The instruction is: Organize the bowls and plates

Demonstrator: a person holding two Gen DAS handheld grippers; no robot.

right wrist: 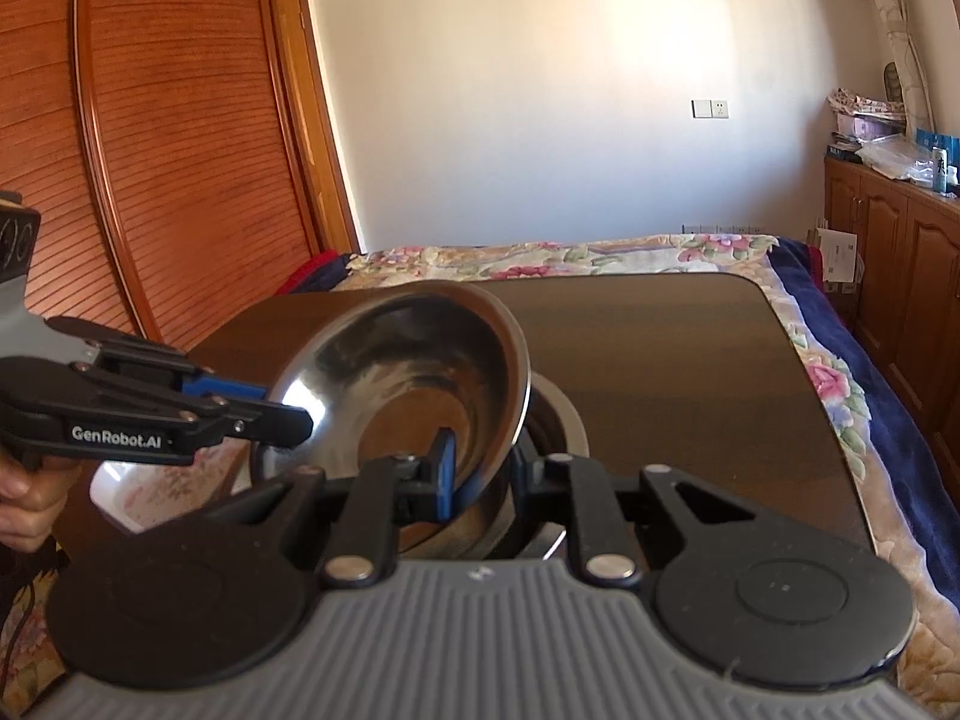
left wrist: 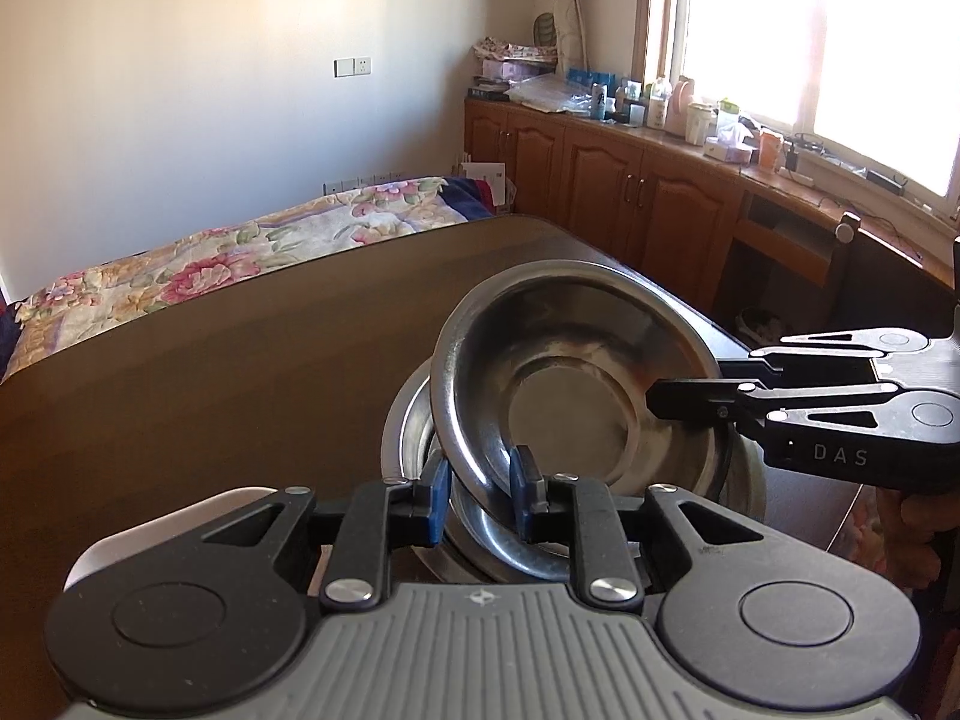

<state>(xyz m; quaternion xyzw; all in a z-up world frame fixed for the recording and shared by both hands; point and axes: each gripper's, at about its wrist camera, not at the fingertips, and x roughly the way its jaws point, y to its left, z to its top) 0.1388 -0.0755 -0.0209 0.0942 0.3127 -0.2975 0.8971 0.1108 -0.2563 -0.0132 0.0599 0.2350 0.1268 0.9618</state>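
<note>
Two grippers clamp one tilted steel bowl [left wrist: 576,372]: the left gripper [left wrist: 480,495] grips its rim at 6 o'clock, and the right gripper [right wrist: 480,468] grips the rim at 3 o'clock. Bowl hangs over a lower bowl [left wrist: 414,420] on the table [left wrist: 210,372].

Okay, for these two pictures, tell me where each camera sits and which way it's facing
Left wrist: on the left gripper, looking along its fingers over the table toward the window and cabinets; the right gripper enters from the right.
Right wrist: on the right gripper, looking toward the bed and wall; the left gripper and a hand show at left.
Shared: the tilted steel bowl, each gripper clamping its rim, above a lower bowl.
</note>
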